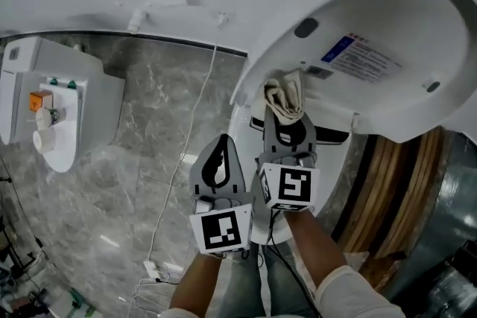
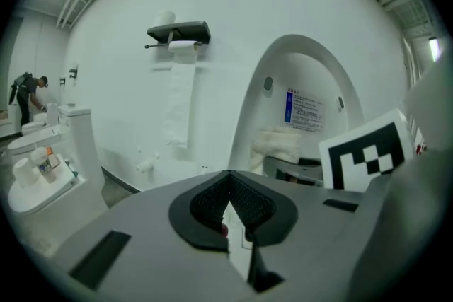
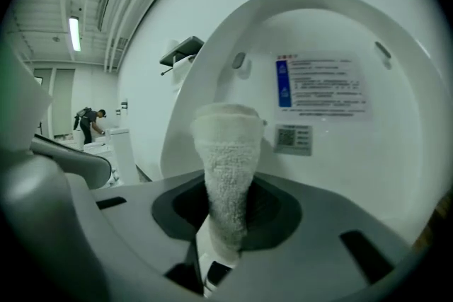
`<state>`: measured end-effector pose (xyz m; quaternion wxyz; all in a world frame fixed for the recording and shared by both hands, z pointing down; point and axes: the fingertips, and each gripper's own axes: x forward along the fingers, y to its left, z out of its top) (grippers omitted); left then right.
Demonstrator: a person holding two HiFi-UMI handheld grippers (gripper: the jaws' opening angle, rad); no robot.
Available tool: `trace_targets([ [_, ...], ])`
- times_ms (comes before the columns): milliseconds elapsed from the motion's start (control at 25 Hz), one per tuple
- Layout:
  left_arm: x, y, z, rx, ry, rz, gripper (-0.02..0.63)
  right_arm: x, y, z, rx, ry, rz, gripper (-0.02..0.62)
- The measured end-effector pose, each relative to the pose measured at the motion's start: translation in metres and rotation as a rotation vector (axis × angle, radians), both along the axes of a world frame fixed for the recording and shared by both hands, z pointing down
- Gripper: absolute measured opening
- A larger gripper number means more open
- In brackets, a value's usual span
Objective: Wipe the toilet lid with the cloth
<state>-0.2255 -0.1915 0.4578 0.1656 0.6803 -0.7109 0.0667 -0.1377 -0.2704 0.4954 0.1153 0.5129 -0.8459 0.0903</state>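
Head view: the right claw [image 1: 285,123] clenches a bunched cream terry cloth [image 1: 285,97], held close to the inner face of the raised white oval plastic toilet lid [image 1: 373,26]. The left claw [image 1: 221,145] sits just beside it.

Left gripper view: the left claw is clenched on nothing, with the lid ahead.

Right gripper view: the cloth stands upright, pinched between the jaws, before the lid.

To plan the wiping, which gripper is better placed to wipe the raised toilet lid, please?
Right: the right gripper is shut on the cloth, close before the lid; the left gripper is shut, empty, farther back.
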Motion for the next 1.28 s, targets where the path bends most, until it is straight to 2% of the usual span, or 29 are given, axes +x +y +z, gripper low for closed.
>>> trace_targets([
  [80, -0.010, 0.009, 0.012, 0.002, -0.017, -0.004, 0.011, -0.020, -0.002, 0.014, -0.017, -0.002, -0.031, 0.097],
  [200, -0.023, 0.021, 0.027, 0.002, 0.027, -0.020, 0.011, -0.035, -0.011, 0.028, -0.016, -0.005, -0.042, 0.097],
  [360, -0.027, 0.026, 0.041, -0.002, 0.055, -0.020, 0.011, -0.023, -0.019, 0.032, -0.019, -0.009, 0.004, 0.097],
  [440, -0.018, 0.023, 0.046, -0.009, 0.054, -0.004, 0.011, 0.004, -0.023, 0.037, -0.038, -0.017, 0.059, 0.097],
  [600, 0.017, 0.011, 0.051, -0.030, 0.050, 0.074, 0.011, 0.088, -0.030, 0.041, -0.048, -0.035, 0.207, 0.097],
  [840, 0.091, -0.019, 0.046, -0.010, 0.075, 0.177, 0.011, 0.210, -0.030, 0.043, -0.055, -0.037, 0.428, 0.097],
  [960, 0.133, -0.027, 0.043, -0.004, 0.080, 0.241, 0.011, 0.258, -0.027, 0.046, -0.068, -0.024, 0.521, 0.097],
  [1120, 0.174, -0.032, 0.039, -0.010, 0.093, 0.285, 0.011, 0.294, -0.023, 0.056, -0.124, -0.049, 0.609, 0.097],
  [1280, 0.183, -0.035, 0.033, -0.009, 0.080, 0.295, 0.011, 0.295, -0.022, 0.056, -0.138, -0.061, 0.595, 0.097],
])
